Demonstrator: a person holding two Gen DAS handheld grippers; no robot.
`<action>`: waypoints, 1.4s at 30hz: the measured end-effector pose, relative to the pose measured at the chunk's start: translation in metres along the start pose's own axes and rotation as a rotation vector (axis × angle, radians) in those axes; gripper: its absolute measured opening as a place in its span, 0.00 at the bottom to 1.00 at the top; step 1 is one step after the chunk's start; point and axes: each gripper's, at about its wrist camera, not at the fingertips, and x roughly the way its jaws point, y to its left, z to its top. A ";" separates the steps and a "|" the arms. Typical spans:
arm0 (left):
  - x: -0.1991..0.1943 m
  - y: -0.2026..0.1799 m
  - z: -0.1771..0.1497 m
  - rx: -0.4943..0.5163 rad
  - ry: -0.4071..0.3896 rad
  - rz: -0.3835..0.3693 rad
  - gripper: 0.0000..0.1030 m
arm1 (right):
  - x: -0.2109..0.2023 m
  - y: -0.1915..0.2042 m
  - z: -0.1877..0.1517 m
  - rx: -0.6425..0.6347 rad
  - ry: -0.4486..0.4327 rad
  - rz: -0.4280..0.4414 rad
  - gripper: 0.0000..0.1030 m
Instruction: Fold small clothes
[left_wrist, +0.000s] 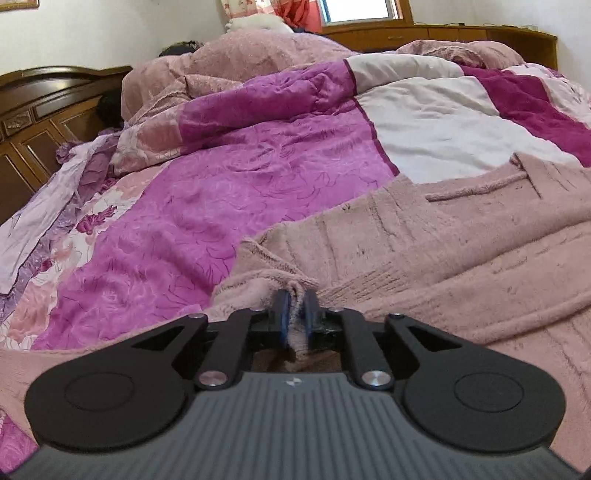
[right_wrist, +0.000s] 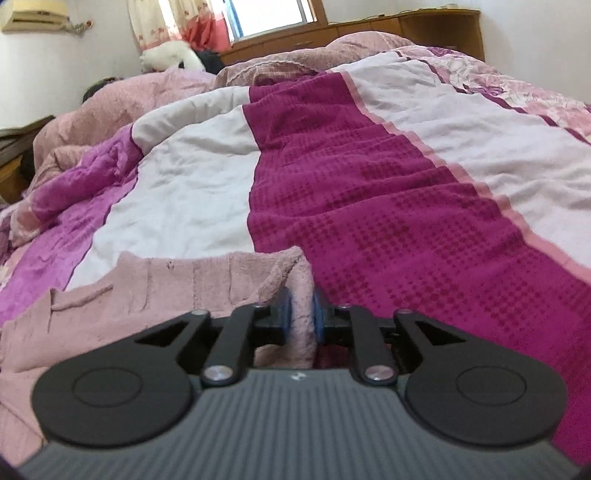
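A fuzzy pink garment (left_wrist: 443, 251) lies spread on the bed quilt (left_wrist: 221, 177), with a drawstring near its far edge. My left gripper (left_wrist: 294, 299) is shut on a bunched fold at the garment's left near edge. In the right wrist view the same pink garment (right_wrist: 166, 291) fills the lower left. My right gripper (right_wrist: 301, 299) is shut on its right corner, which stands up between the blue pads. Both grippers sit low, close to the quilt.
The quilt (right_wrist: 369, 184) has magenta, white and floral pink panels. A heaped pink blanket (left_wrist: 236, 66) lies at the far end. A wooden headboard (left_wrist: 40, 107) is at the left, a wooden cabinet (right_wrist: 424, 26) and window behind.
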 end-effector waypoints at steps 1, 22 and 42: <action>0.000 0.003 0.003 -0.014 0.008 -0.006 0.14 | -0.006 0.001 -0.001 -0.002 0.001 -0.002 0.24; -0.041 -0.003 -0.007 -0.116 0.113 -0.098 0.44 | -0.092 -0.005 -0.058 -0.069 0.090 0.102 0.33; -0.114 0.109 -0.024 -0.447 0.151 -0.033 0.45 | -0.147 0.036 -0.051 -0.094 0.011 0.138 0.58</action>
